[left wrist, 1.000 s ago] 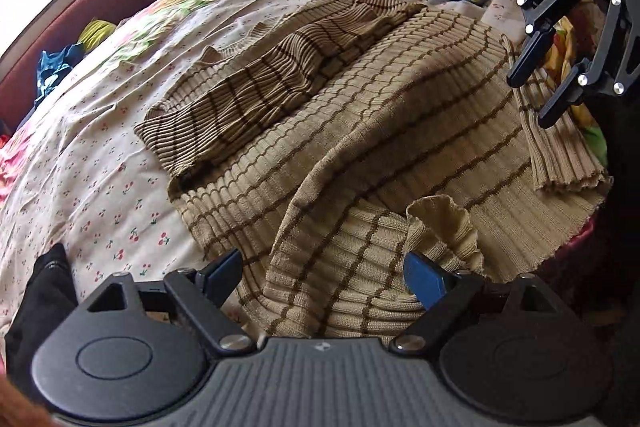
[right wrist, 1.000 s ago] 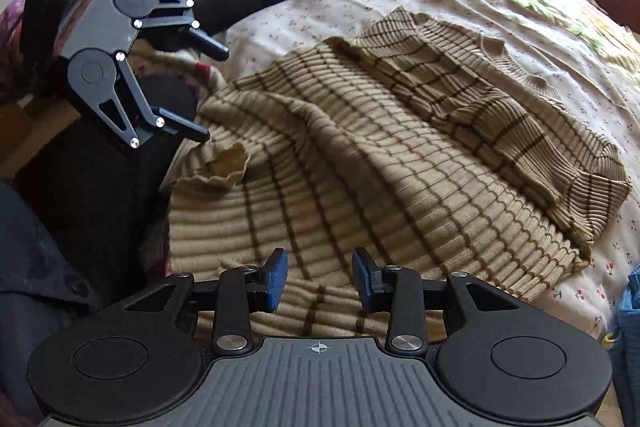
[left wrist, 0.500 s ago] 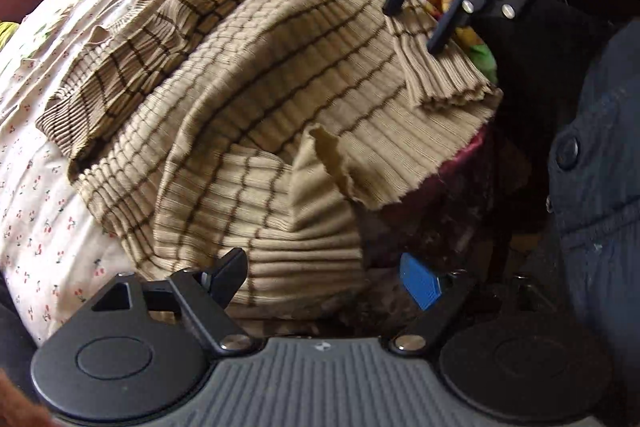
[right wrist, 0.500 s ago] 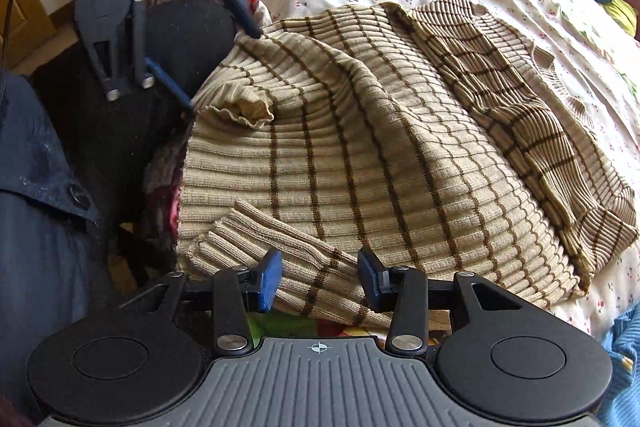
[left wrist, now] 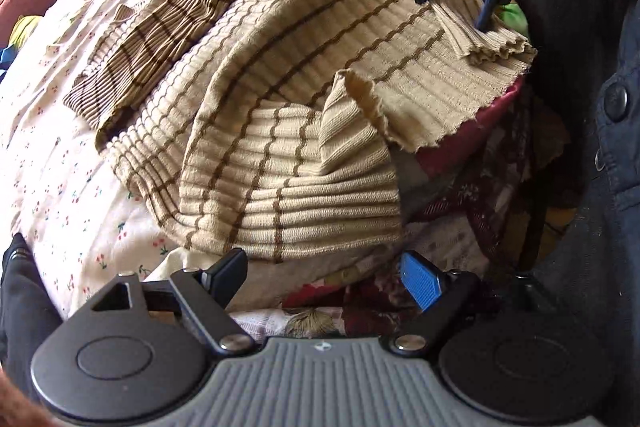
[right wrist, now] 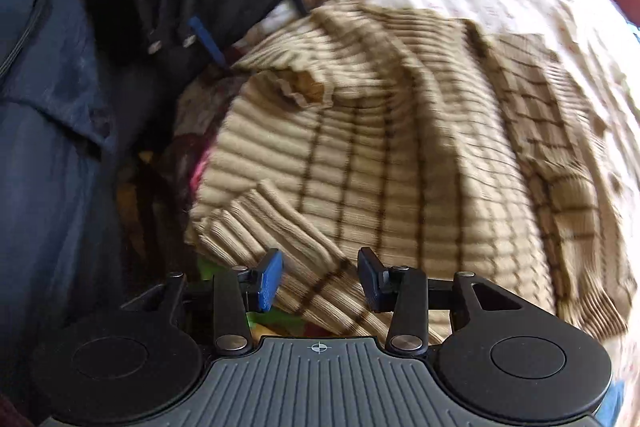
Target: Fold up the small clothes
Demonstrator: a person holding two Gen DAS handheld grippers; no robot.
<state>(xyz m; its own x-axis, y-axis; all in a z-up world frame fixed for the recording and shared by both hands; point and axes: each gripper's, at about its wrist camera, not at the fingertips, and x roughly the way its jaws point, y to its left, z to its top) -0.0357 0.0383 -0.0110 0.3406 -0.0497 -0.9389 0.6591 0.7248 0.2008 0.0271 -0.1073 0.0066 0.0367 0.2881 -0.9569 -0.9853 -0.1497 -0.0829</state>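
A beige ribbed sweater with brown stripes (left wrist: pixel 304 75) lies crumpled on the bed, its hem hanging over the bed's near edge. It also shows in the right wrist view (right wrist: pixel 400 155). My left gripper (left wrist: pixel 324 279) is open, just below the folded hem corner, holding nothing. My right gripper (right wrist: pixel 318 281) is open with a ribbed sleeve cuff (right wrist: pixel 272 227) lying between its fingers. The right gripper also shows at the top right of the left wrist view (left wrist: pixel 456 7), over the sleeve cuff (left wrist: pixel 488 39). The left gripper shows at the upper left of the right wrist view (right wrist: pixel 256 31).
The bed has a white cherry-print sheet (left wrist: pixel 72 167). A dark red patterned blanket (left wrist: pixel 460 187) hangs at the bed's edge. A person's dark blue clothing (left wrist: pixel 608 187) is at the right. A black cloth (left wrist: pixel 16 287) lies at the left.
Both grippers have dropped lower toward the bed's near edge and closer to the sweater's hem. The right gripper's jaws have widened around the sleeve cuff. The right wrist view is blurred by motion.
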